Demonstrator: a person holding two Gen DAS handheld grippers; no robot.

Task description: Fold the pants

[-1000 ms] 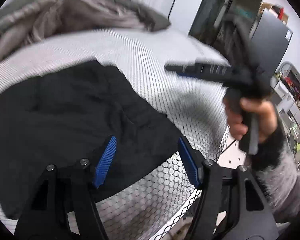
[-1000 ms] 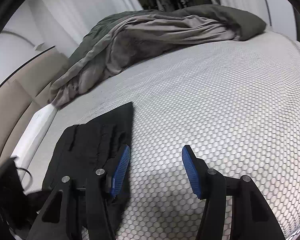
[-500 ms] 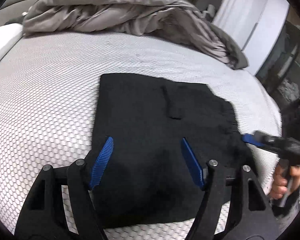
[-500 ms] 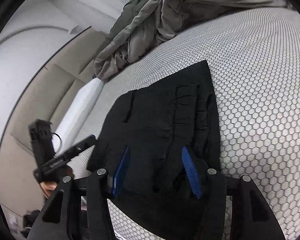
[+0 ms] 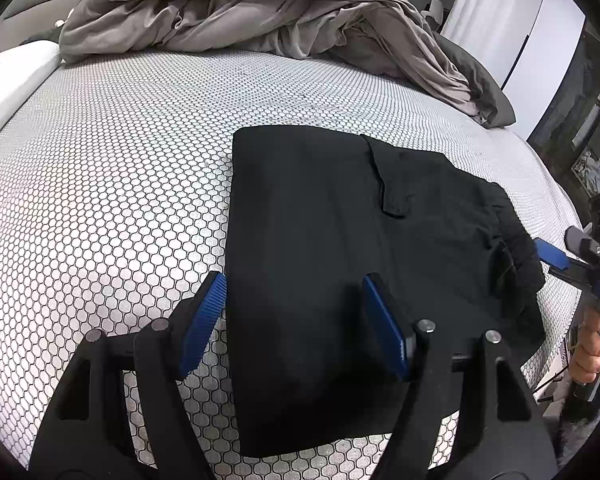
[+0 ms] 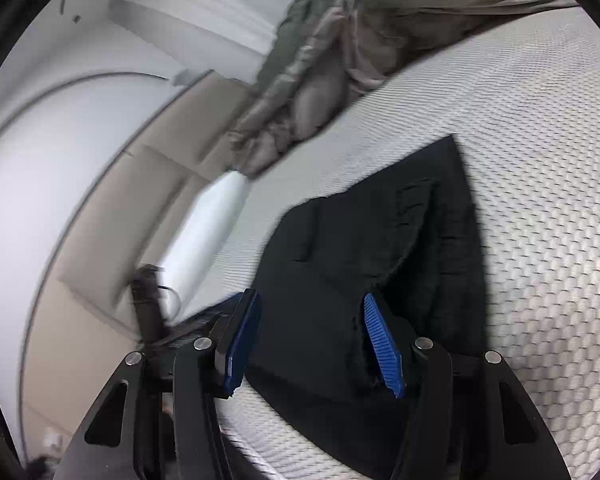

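Bed's got a honeycomb-print sheet (image 5: pixel 120 184) with one gray duvet (image 5: pixel 260 12) bunched at the far end. One pair of black pants (image 5: pixel 340 260), folded into a flat rectangle, sits near the front edge, loads of bare sheet around it. Left gripper (image 5: pixel 294 320) and right gripper (image 6: pixel 314 338) hover over it, fingers apart, empty.

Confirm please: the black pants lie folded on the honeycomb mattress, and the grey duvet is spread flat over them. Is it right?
Not quite. In the left wrist view the grey duvet is bunched at the far end of the honeycomb mattress, apart from the black pants, which lie folded and uncovered.
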